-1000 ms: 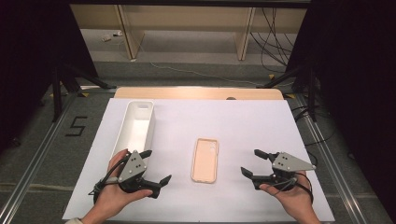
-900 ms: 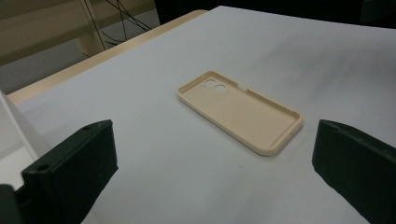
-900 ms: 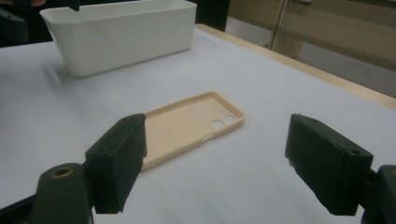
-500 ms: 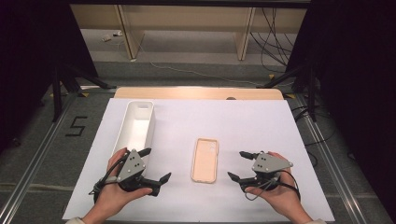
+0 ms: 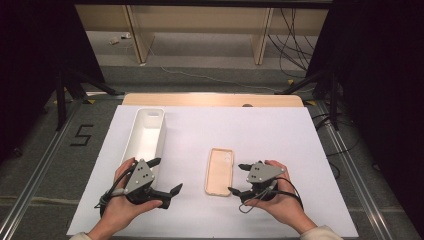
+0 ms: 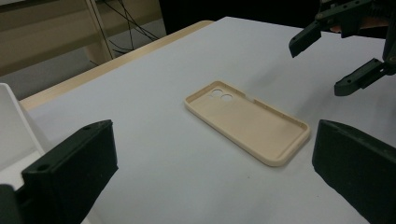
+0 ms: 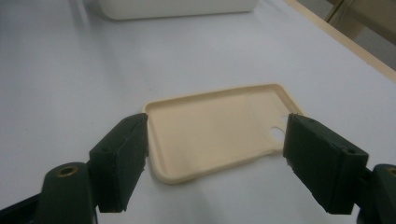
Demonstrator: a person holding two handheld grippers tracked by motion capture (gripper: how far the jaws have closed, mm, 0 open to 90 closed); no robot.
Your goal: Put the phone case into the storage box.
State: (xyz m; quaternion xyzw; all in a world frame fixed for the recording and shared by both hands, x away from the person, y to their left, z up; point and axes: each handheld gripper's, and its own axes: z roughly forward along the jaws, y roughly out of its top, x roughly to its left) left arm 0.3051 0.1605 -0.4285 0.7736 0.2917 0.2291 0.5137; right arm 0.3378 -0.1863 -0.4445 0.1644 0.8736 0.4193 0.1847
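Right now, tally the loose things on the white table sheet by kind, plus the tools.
Phone case: 1
White bin: 1
Left tool and right tool: 2, both open
Total: 4

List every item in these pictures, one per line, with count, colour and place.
phone case: one, beige, lying open side up mid-table, camera holes at its far end.
tray: one, white, long and narrow, left part of the table.
table sheet: one, white, covering the tabletop.
table edge: one, light wood, along the far side.
floor marking: one, black "5", left of the table.
cables: several, black, on the floor behind.
left gripper: one, black, jaws open, beside the tray's near end.
right gripper: one, black, jaws open, at the case's right edge.
hands: two, each holding a gripper.
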